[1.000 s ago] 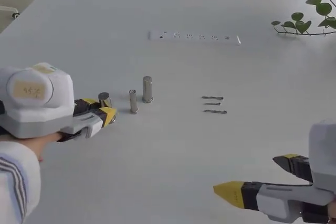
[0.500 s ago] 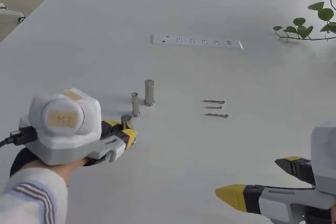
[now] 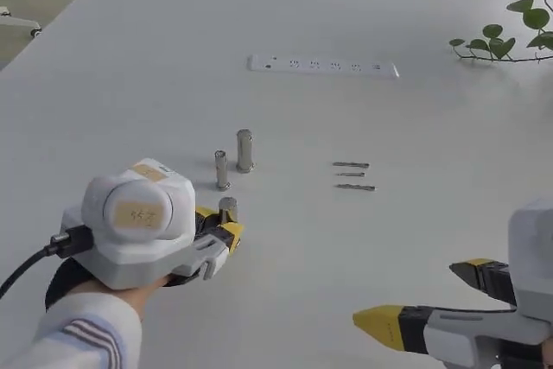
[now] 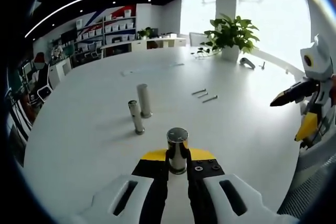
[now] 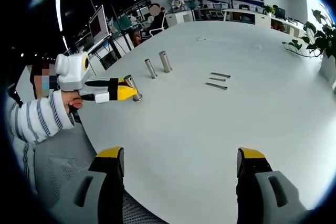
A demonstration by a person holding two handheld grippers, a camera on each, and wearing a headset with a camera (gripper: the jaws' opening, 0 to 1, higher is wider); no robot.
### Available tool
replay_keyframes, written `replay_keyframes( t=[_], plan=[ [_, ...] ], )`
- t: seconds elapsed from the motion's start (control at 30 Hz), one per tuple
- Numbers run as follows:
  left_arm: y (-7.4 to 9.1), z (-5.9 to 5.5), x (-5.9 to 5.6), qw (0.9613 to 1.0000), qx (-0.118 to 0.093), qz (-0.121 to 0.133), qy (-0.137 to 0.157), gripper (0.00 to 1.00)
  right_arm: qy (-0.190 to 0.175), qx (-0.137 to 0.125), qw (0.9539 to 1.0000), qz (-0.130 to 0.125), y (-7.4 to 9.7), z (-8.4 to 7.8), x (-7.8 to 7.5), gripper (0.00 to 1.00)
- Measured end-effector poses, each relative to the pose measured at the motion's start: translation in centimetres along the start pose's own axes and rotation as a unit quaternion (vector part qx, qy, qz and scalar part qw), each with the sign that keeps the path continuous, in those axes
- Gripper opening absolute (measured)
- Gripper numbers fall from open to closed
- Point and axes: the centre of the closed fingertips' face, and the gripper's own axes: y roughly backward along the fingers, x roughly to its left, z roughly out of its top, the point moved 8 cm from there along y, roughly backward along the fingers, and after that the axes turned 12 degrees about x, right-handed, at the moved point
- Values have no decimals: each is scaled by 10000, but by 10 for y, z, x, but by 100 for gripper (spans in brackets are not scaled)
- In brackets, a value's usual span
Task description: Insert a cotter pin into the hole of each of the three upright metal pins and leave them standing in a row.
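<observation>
The left tongs [image 4: 177,157] are clamping a shiny upright metal pin [image 4: 177,141] toward the table's [image 3: 173,58] near edge, near the short pin [image 3: 222,169] and tall pin [image 3: 244,150]; the right tongs [image 5: 180,156] are gaping wide apart.

**Colour Reference: Workbench Items**

The flat white tabletop [image 3: 155,84] is uniform in tone. Left gripper [image 3: 225,222] and right gripper [image 3: 403,293]: white bodies, black jaws, yellow tips. The silver-grey cylindrical metal pin [image 4: 177,148] in the left jaws matches the two silver-grey standing pins [image 3: 244,149]. The thin cotter pins [image 3: 351,174] are grey; the long power strip [image 3: 324,66] is white; the leafy plant [image 3: 518,28] is green. The fabric sleeve [image 3: 86,339] is white with dark stripes.
</observation>
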Motion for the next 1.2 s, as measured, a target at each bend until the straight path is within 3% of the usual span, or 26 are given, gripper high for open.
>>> replay_keyframes(
  t=[0.5,1.2],
  plan=[
    [-3,-4,-3,9998,97,-84,-143,9,-31,42,10000,-25,0,-3,-2,87],
    [0,-8,-3,9998,59,-92,-147,9,17,111,9999,4,-1,-2,3,86]
  ],
)
